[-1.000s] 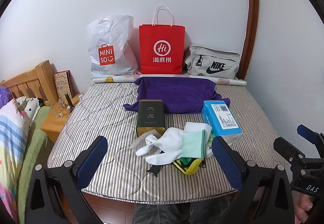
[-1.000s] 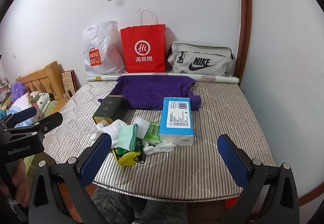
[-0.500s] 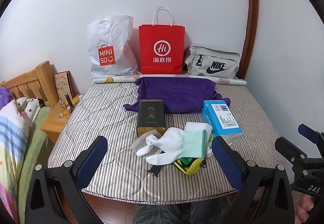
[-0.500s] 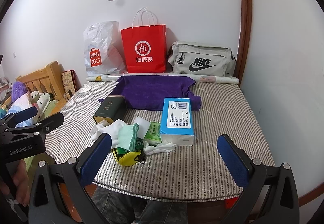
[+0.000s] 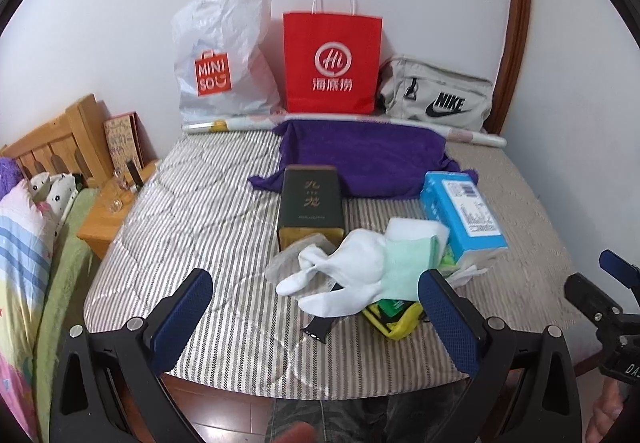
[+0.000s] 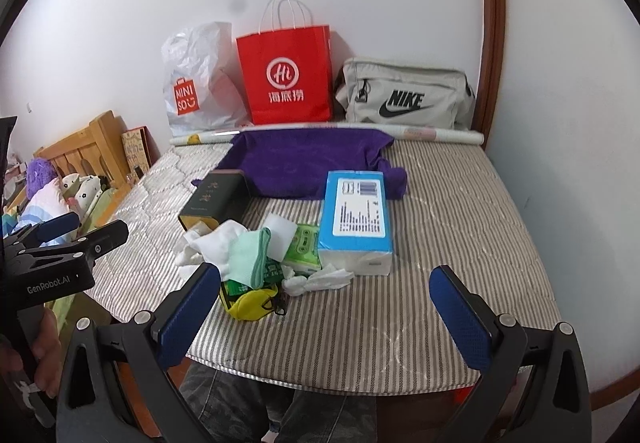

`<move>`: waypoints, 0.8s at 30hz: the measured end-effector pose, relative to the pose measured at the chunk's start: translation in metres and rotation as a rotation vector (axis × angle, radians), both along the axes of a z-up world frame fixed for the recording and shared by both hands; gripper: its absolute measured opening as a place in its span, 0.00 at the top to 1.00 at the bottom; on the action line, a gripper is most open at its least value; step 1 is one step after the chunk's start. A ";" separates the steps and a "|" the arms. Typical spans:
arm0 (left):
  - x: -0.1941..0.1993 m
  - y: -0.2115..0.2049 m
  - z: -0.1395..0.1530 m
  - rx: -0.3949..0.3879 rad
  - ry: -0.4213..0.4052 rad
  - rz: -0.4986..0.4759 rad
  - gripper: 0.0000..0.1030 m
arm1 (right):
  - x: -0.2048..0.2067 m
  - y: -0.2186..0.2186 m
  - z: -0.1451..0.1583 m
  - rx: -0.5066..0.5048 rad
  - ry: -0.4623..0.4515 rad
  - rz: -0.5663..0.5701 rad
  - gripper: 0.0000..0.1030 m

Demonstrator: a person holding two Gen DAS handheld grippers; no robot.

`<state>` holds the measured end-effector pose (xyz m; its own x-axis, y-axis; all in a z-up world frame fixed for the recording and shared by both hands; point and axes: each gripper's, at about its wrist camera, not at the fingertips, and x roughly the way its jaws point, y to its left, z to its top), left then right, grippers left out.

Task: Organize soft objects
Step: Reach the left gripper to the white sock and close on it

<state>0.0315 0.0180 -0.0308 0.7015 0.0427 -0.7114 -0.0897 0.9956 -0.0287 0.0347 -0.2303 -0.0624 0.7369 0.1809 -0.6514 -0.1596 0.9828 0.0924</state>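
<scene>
Striped mattress [image 5: 192, 211] under white socks [image 5: 344, 271], both grippers' fingers apart, empty.

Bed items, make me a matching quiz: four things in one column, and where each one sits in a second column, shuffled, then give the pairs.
Things:
1. red paper bag
2. purple towel
3. blue tissue pack
4. yellow pouch

Places:
A. spread flat behind the dark green tin
B. nearest the bed's front edge, under the socks
C. upright against the wall
D. right of the sock pile

Pairs: 1-C, 2-A, 3-D, 4-B
</scene>
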 end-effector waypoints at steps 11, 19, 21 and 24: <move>0.037 0.016 -0.060 -0.078 0.156 -0.023 0.03 | 0.033 0.001 -0.045 0.001 0.107 -0.004 0.00; 0.056 0.000 -0.091 -0.090 0.217 -0.084 0.03 | 0.054 0.001 -0.074 -0.005 0.183 -0.009 0.00; 0.061 -0.005 -0.095 -0.083 0.232 -0.102 0.03 | 0.059 -0.001 -0.080 -0.005 0.195 -0.013 0.00; 0.069 -0.013 -0.099 -0.076 0.238 -0.134 0.03 | 0.065 -0.003 -0.088 -0.003 0.210 -0.016 0.00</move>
<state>0.1003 0.0055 -0.1301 0.5100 -0.0989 -0.8545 0.0292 0.9948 -0.0977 0.0992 -0.2329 -0.1500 0.5874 0.1679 -0.7917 -0.1215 0.9855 0.1188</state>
